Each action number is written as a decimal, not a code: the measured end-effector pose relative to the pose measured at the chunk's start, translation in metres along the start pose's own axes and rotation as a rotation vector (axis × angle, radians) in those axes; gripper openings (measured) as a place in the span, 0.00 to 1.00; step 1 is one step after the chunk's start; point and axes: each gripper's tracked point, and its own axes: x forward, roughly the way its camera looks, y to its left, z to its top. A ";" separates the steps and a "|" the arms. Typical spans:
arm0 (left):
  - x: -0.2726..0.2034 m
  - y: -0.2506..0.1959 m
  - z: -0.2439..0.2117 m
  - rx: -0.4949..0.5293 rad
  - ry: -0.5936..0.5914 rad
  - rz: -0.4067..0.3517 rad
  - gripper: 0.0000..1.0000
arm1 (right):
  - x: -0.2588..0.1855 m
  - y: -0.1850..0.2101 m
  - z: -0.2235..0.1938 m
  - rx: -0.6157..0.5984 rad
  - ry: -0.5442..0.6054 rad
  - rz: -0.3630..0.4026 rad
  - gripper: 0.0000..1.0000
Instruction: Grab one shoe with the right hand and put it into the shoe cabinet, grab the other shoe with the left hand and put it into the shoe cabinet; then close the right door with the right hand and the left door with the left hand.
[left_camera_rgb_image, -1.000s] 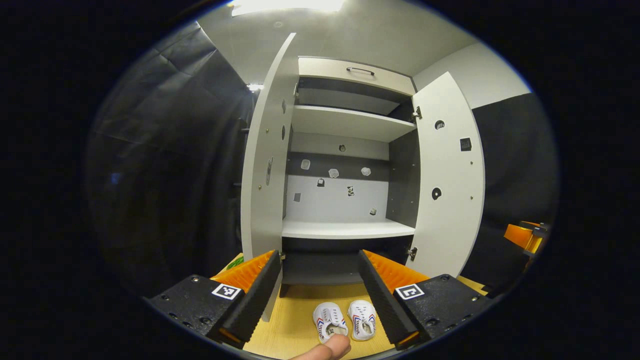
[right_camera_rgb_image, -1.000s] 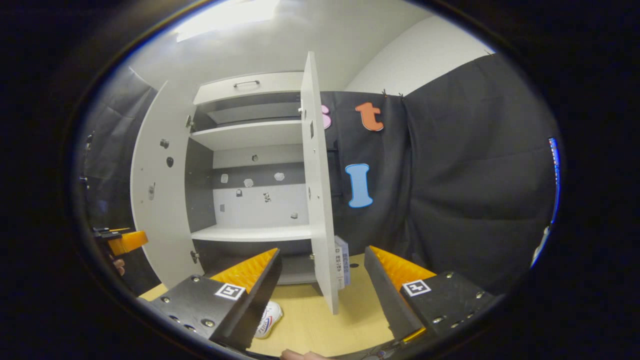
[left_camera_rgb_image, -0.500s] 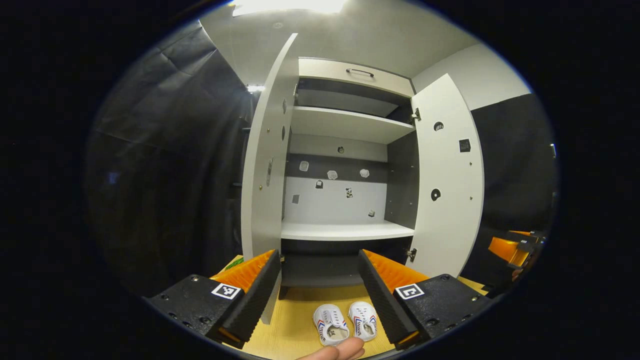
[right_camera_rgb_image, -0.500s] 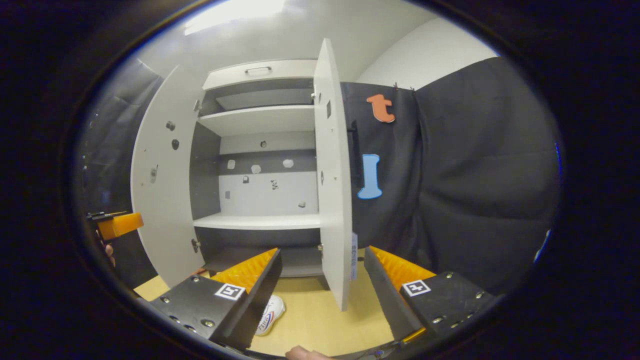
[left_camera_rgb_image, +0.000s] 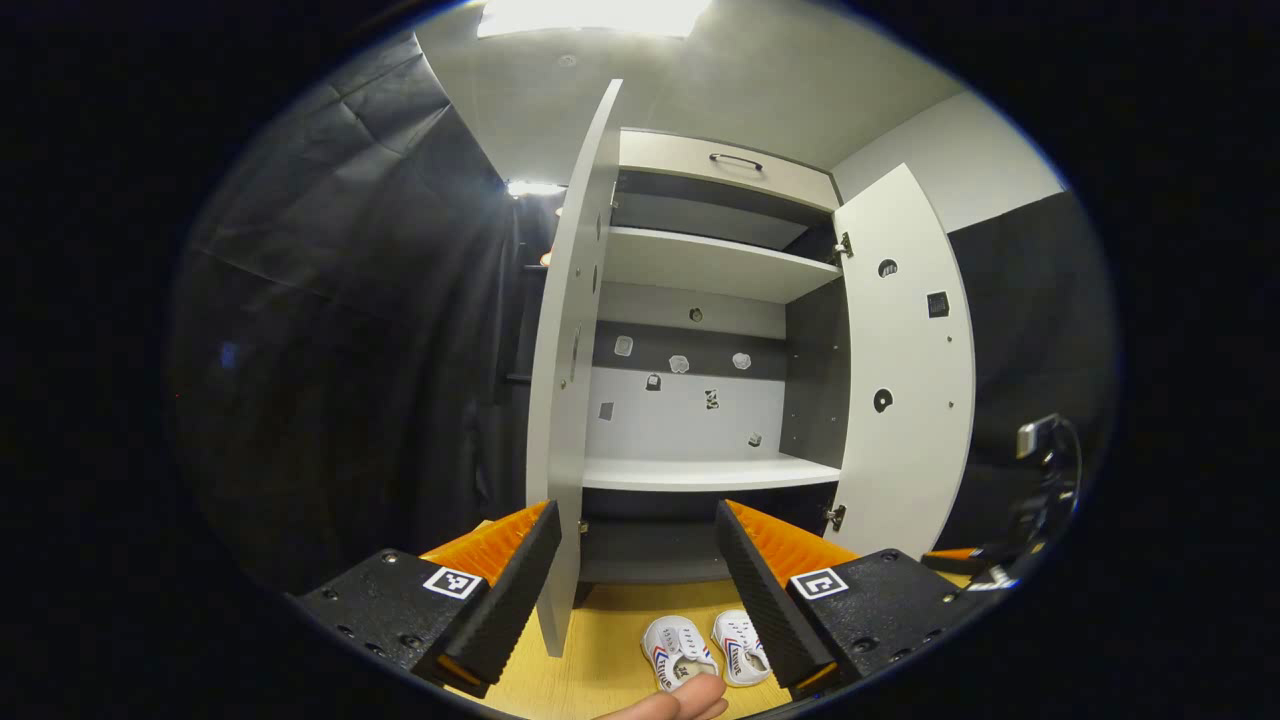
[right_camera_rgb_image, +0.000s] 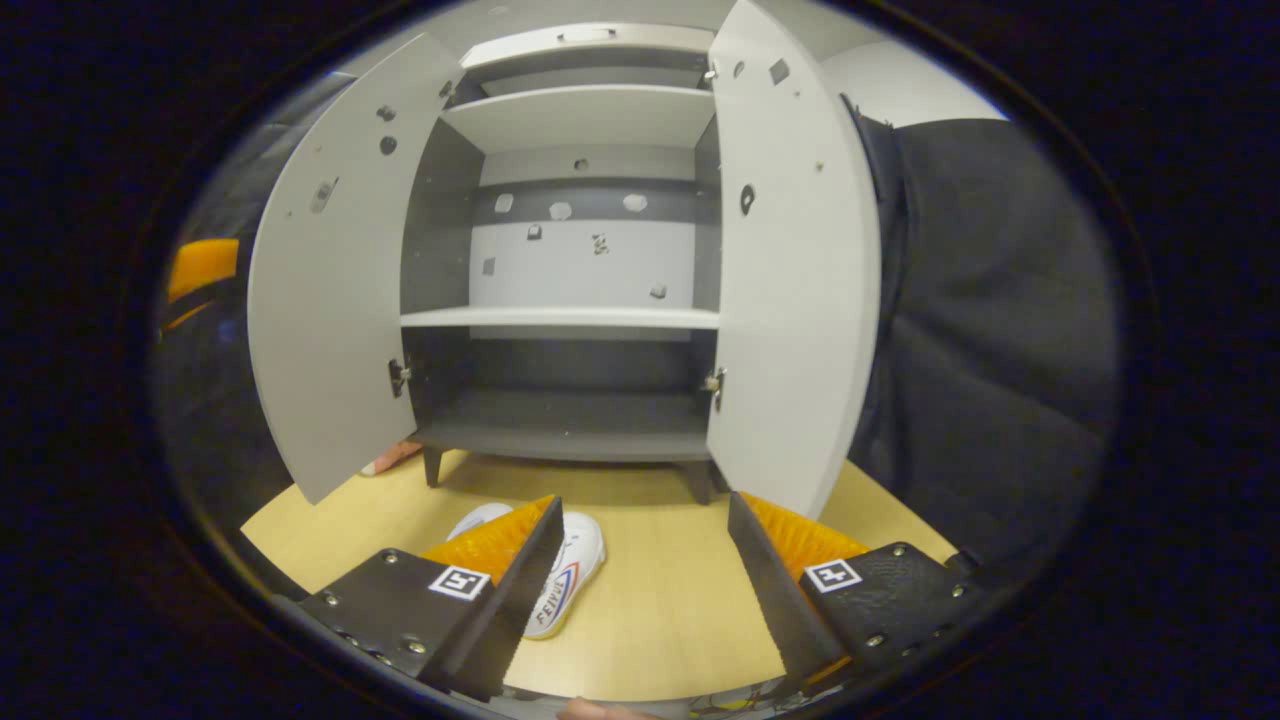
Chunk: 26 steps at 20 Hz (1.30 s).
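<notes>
A white shoe cabinet (left_camera_rgb_image: 700, 470) stands with both doors swung wide. In the left gripper view, a pair of small white shoes, one (left_camera_rgb_image: 678, 645) beside the other (left_camera_rgb_image: 742, 648), lies on the wooden floor in front of it. My left gripper (left_camera_rgb_image: 636, 515) hangs above them, open and holding nothing. In the right gripper view, one white shoe (right_camera_rgb_image: 577, 570) lies low on the left. It is partly hidden by a finger of my right gripper (right_camera_rgb_image: 645, 505), which is open and apart from it. The second shoe's toe (right_camera_rgb_image: 478, 518) peeks out beside it.
The left door (right_camera_rgb_image: 330, 270) and right door (right_camera_rgb_image: 800, 270) jut out over the wooden floor (right_camera_rgb_image: 660, 610). The bottom shelf (right_camera_rgb_image: 570, 425) and middle shelf (right_camera_rgb_image: 560, 318) hold nothing. Black cloth hangs on both sides. A fingertip (left_camera_rgb_image: 690, 700) shows at the lower edge.
The right gripper view has swung left and tilted down, so it faces the cabinet front and the shoes. The left gripper view has drifted slightly left. Both grippers stay open.
</notes>
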 end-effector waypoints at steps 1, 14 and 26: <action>0.000 0.000 -0.001 0.003 0.006 -0.006 0.96 | 0.011 0.013 -0.017 0.007 0.033 0.017 0.99; 0.004 -0.006 -0.016 -0.003 0.040 -0.028 0.97 | 0.091 0.107 -0.132 0.028 0.273 0.060 0.76; 0.009 -0.013 -0.017 0.052 0.020 -0.029 0.96 | 0.122 0.121 -0.169 0.034 0.321 0.090 0.10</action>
